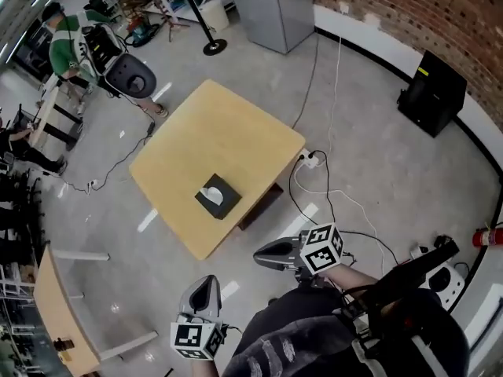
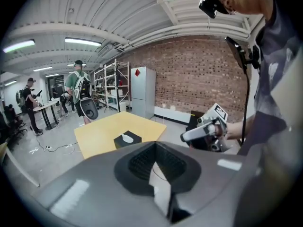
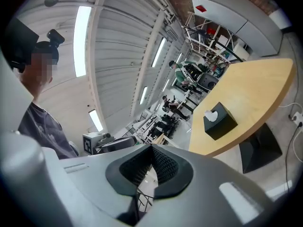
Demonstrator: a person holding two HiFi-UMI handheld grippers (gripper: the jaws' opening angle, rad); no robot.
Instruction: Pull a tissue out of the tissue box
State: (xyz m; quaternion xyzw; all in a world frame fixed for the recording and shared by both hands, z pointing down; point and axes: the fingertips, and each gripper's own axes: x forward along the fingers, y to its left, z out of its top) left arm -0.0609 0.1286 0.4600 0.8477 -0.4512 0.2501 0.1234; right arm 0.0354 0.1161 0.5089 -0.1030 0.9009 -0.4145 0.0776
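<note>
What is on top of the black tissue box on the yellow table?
A white tissue sticks up from the slot in the top of the tissue box, which stands on the table. The box walls hide any tissues inside.

The table [image 1: 236,132] has a pale yellow top. The tissue box [image 1: 224,204] on it is black, with a white tissue [image 1: 211,195] at its slot. Around the table the floor [image 1: 377,155] is plain grey with a few white strips. Beyond the table the wall [image 1: 409,14] is red-brown brick over a white skirting, and against it stand a grey cabinet [image 1: 271,6] and a black box [image 1: 430,93] with a yellow stripe. Nearer than the table, the left gripper [image 1: 207,280] and right gripper [image 1: 259,255] are silver-grey, each bearing a cube of black-and-white square markers. A person [image 1: 67,49] at the table's far left wears green and white, and a fire extinguisher [image 1: 487,236] far to the table's right is red
</note>
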